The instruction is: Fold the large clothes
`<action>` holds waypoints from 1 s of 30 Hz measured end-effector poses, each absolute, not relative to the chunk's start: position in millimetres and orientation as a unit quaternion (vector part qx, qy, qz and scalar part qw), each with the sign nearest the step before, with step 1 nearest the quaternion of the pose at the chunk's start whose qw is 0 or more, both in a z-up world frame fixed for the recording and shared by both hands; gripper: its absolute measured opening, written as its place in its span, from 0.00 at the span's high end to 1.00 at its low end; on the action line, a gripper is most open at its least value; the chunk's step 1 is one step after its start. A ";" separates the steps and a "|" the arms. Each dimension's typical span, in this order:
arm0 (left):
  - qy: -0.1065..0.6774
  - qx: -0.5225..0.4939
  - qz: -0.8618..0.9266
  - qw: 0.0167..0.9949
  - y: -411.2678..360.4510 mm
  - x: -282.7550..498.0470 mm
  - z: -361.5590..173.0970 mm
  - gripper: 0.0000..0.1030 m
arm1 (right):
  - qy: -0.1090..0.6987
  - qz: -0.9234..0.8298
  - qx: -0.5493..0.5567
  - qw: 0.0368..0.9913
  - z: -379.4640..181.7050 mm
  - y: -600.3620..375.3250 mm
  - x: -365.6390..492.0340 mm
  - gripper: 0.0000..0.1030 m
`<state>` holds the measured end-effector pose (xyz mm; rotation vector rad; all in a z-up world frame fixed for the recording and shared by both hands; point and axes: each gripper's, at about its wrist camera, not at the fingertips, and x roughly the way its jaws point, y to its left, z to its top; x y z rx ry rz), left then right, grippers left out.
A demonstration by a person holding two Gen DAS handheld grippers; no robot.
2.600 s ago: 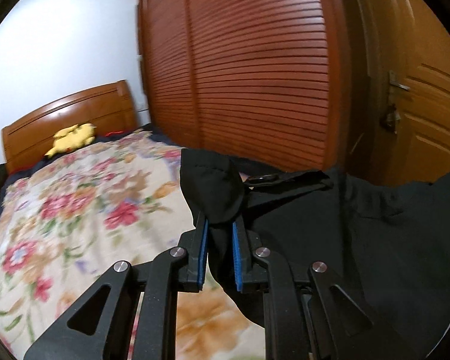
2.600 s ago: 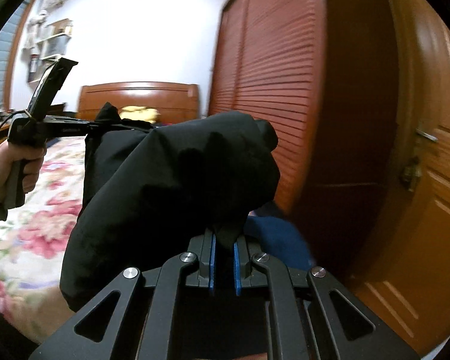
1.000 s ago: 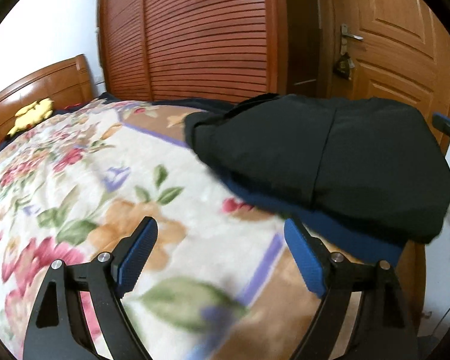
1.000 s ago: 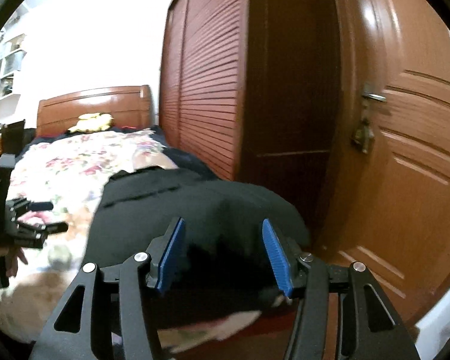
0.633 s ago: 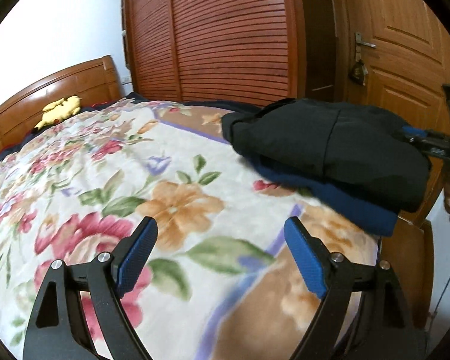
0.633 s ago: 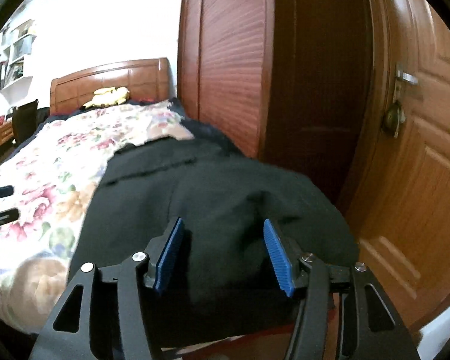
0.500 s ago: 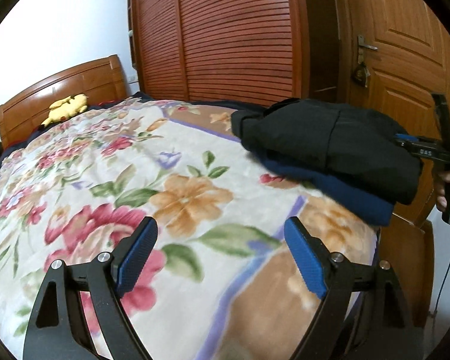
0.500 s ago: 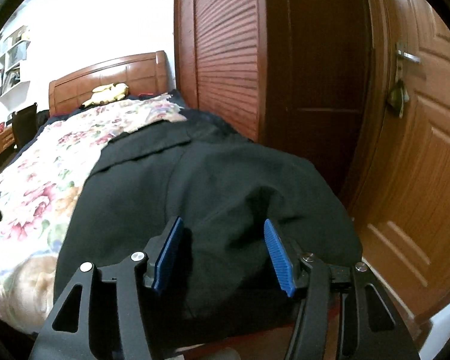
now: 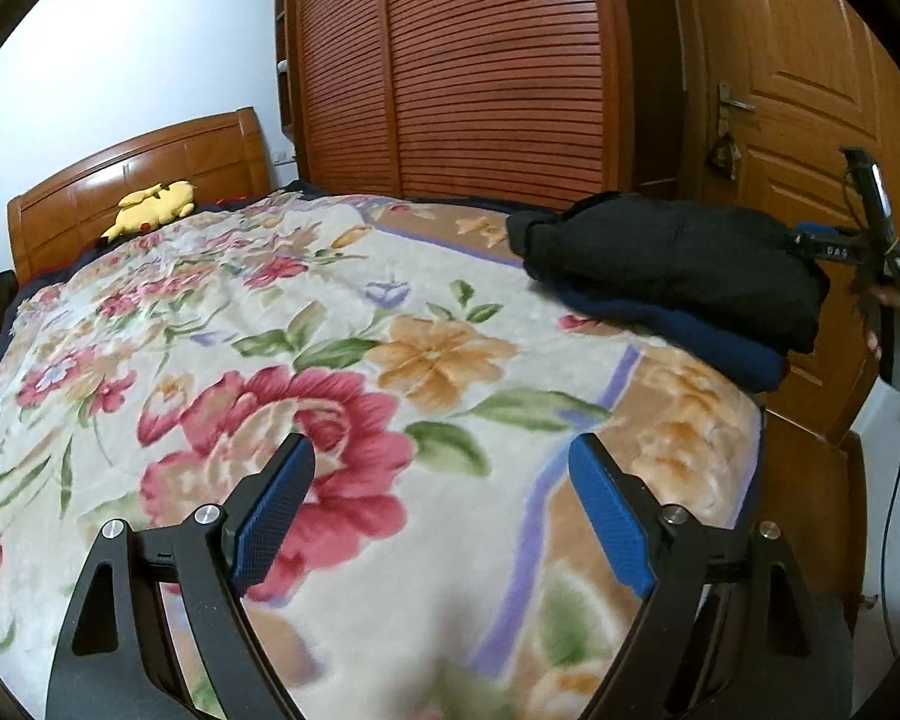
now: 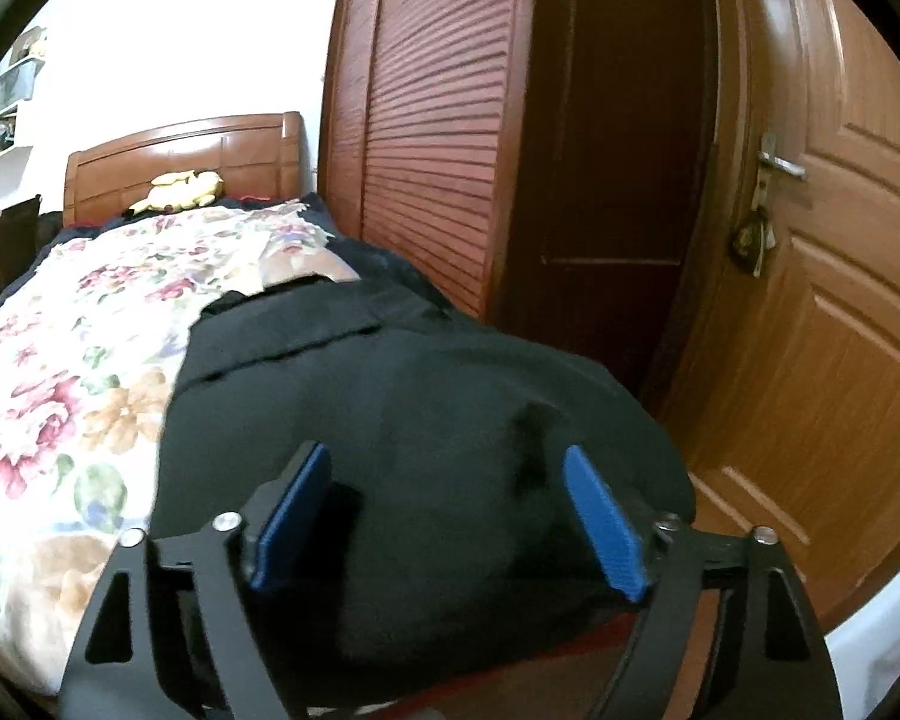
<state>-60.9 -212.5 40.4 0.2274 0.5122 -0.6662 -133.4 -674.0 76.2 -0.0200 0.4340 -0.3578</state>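
Right gripper hung w/ jaws apart just over the folded black fabric garment; left gripper was likewise apart, holding nothing, well away. Garment lay atop a folded navy-blue cloth at the corner of the floral plush blanket, near the wooden door. Prob. soft, bulky, floppy; best pinched at edges/corners.
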 end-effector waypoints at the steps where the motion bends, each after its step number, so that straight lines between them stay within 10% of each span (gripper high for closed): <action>1: 0.248 0.111 -0.320 0.908 -207.5 -59.7 38.3 0.15 | 0.210 -0.176 -0.014 0.961 77.9 -666.8 -132.5 0.18; 30: 0.270 0.039 -0.138 0.952 -41.8 -26.3 2.5 0.15 | 0.220 0.091 -0.024 0.971 48.4 -398.6 -91.9 0.16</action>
